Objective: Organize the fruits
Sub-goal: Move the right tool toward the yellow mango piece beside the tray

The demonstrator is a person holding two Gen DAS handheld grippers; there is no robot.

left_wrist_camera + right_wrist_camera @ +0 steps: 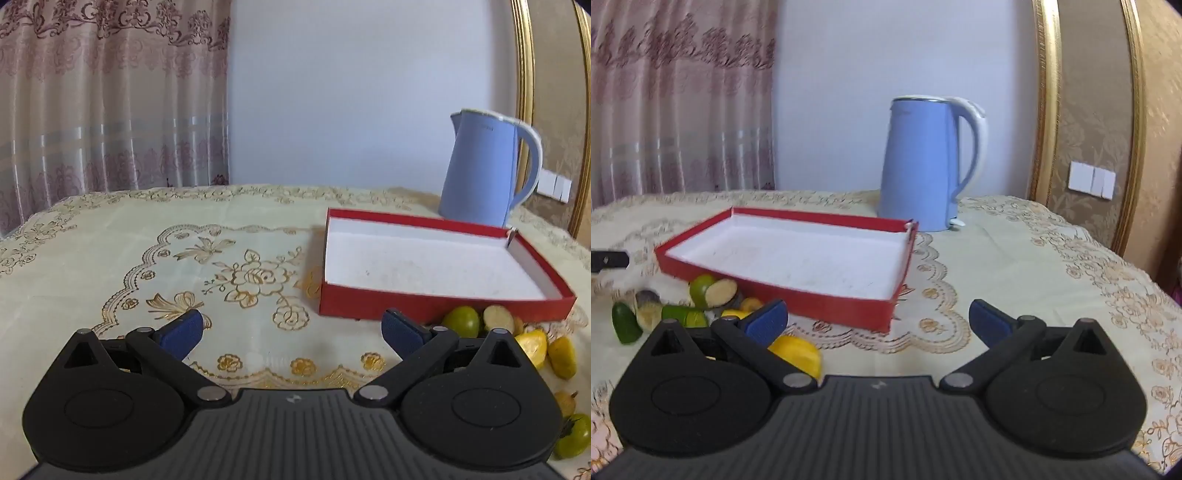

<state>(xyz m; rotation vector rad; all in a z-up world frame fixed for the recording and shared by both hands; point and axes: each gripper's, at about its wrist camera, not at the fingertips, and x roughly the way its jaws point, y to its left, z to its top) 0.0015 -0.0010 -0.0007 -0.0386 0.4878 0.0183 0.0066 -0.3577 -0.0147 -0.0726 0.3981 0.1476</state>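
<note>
Right wrist: embroidered tablecloth (pixel 1015 258), curtain (pixel 676 103), wall (pixel 831 74)

The red cardboard box with the white inside (pixel 436 310) hid the bottom of the tall blue kettle (pixel 480 170). In front of that box, the left gripper's black arm covered part of a yellow fruit piece (pixel 533 347). A green round fruit (pixel 574 435) was cut off by the picture's edge. In the right wrist view, the small cut fruit pieces (pixel 716 291) beside the box were blurry.

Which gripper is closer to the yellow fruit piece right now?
Right. The right gripper hangs over the yellow piece, which peeks out just under its left finger. The left gripper sits farther off, with the piece beyond its right finger.
</note>
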